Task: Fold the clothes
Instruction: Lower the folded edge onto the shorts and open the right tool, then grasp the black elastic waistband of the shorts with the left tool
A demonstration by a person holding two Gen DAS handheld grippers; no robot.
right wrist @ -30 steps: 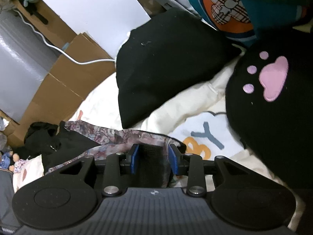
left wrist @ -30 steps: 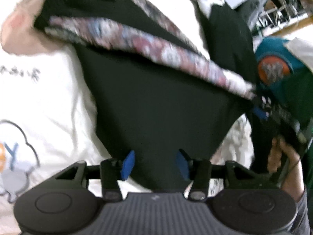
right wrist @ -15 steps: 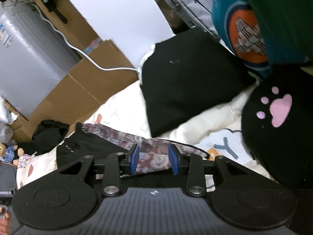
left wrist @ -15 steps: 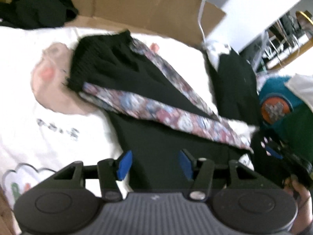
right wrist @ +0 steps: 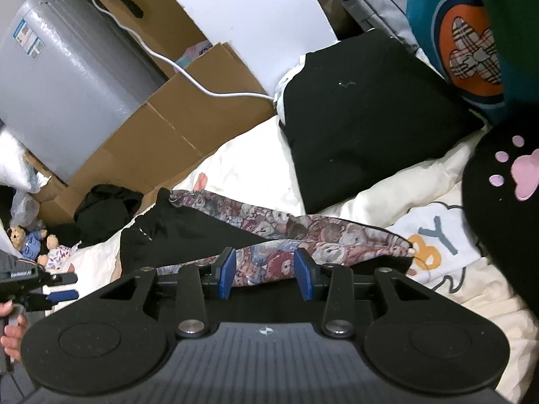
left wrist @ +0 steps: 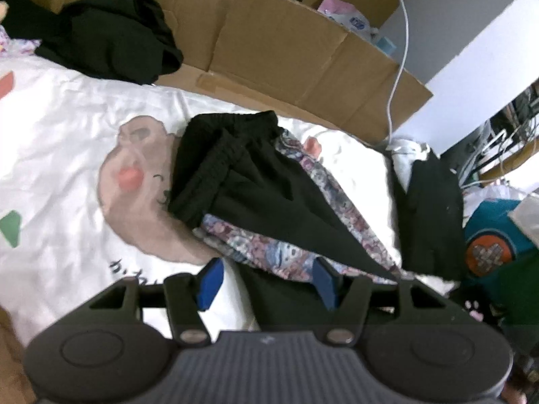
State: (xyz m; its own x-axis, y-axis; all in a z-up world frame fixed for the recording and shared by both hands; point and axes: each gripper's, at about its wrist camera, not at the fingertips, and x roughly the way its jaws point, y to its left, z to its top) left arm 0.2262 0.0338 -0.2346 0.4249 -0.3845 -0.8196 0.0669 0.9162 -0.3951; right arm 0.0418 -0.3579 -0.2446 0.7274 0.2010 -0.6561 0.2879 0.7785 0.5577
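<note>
Black shorts with bear-print panels lie on the printed bedsheet, both grippers opening above them.

In the left wrist view, a cardboard box (left wrist: 286,50) at top holds pink and blue packets (left wrist: 350,20); the shorts (left wrist: 256,195) lie mid-frame. The left gripper (left wrist: 267,282) spreads wide, gripping nothing. The right gripper (right wrist: 266,272), narrower, straddles a print panel without pinching it.

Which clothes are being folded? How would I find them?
Look at the white cartoon-print bedsheet beside the brown cardboard boxes. In its middle lie the black trousers with teddy-bear patterned side panels; the other dark clothes nearby are plain black.
</note>
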